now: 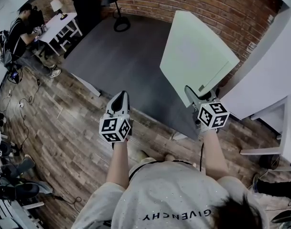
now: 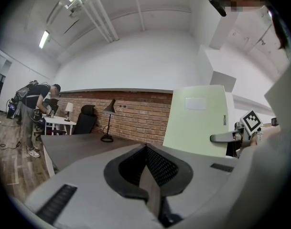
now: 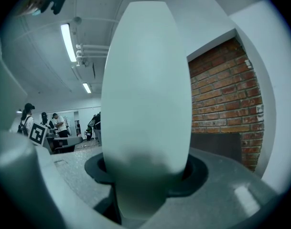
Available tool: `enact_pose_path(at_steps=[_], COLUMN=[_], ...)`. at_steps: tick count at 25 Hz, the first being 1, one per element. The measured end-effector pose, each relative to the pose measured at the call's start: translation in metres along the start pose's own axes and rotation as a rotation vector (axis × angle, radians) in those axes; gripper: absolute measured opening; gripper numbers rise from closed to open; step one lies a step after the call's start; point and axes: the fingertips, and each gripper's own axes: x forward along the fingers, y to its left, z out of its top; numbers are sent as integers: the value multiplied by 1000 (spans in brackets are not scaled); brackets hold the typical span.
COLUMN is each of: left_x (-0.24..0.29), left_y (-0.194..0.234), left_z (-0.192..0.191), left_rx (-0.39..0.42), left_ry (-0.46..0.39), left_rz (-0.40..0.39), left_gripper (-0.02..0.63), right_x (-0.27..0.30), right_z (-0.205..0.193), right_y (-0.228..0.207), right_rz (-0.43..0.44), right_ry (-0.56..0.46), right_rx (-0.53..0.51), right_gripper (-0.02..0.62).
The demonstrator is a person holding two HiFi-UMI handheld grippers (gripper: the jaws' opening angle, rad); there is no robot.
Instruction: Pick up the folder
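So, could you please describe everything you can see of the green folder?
The folder is pale green, stiff and closed, thick like a ring binder, with a paler rectangular label on its cover. It stands roughly upright in the air. The jaws of the right gripper press on its lower edge; nothing else touches it.

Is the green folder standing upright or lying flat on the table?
Upright: the folder stands nearly vertical, with the right claw closed on its edge.

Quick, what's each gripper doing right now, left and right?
Left gripper: closed, holding nothing.
Right gripper: closed on the pale green folder.
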Motion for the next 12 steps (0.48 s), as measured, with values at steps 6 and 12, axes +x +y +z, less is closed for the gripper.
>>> enact_pose_path(at_steps=[6,12], left_x=[-1,-4], left_y=[-10,-22], left_z=[-4,-7], left_rx=[1,0], left_ry=[2,1], left_rz=[0,3], left_gripper=[-2,-2], right_x=[-8,-19], right_z=[-4,-5], right_y=[-6,-12], right_rz=[-3,-2], right_ry=[3,5], right_rx=[-7,-20], right_gripper=[256,256])
